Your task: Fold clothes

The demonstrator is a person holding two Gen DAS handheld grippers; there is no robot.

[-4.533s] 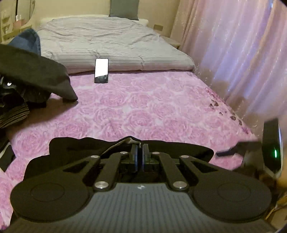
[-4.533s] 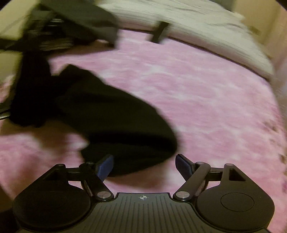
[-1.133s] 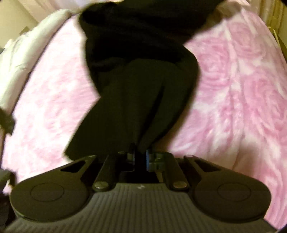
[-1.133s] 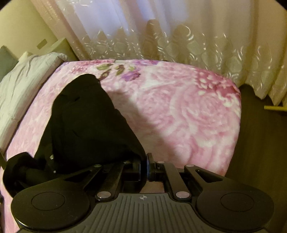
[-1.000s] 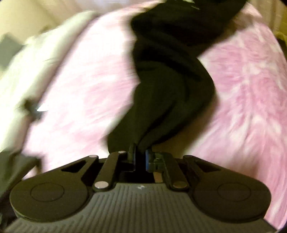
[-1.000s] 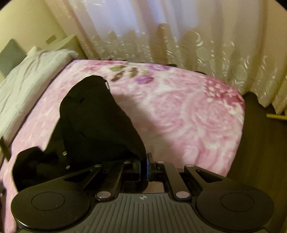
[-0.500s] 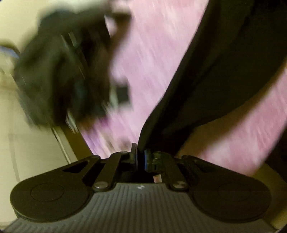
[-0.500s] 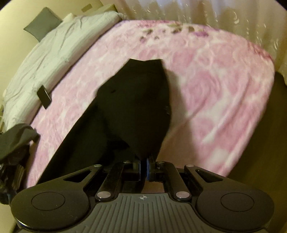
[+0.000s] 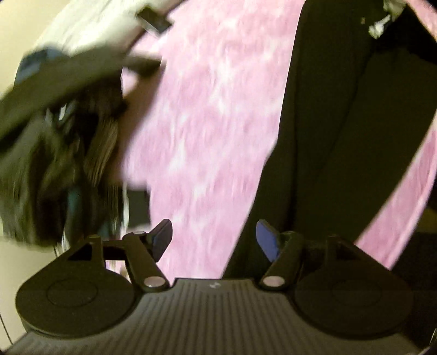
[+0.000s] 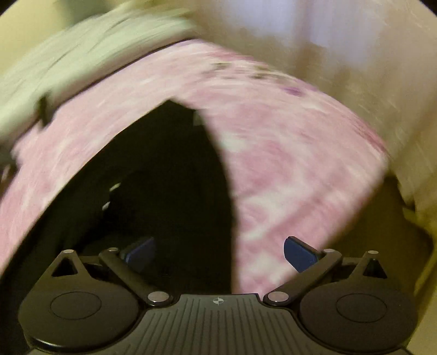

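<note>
A long black garment point(image 9: 327, 131) lies stretched over the pink rose-patterned blanket point(image 9: 207, 109), running from the top right down toward my left gripper point(image 9: 214, 239). That gripper's jaws are opening, with only blanket between its blue pads and the cloth edge beside the right pad point(image 9: 266, 241). In the right wrist view the same black garment point(image 10: 169, 174) lies spread below my right gripper point(image 10: 218, 252). Its jaws are opening wide, and the cloth lies under the left pad point(image 10: 139, 254), not pinched. Both views are blurred by motion.
A heap of dark clothes point(image 9: 62, 142) is piled at the left edge of the bed. A black phone point(image 9: 153, 20) lies near the grey duvet point(image 10: 82, 49) at the head end. Pale curtains point(image 10: 341, 46) hang beyond the bed's far side.
Both grippers were shut on the black garment and have let it go. The garment now lies flat and stretched on the blanket. The left gripper has swung toward the clothes heap.
</note>
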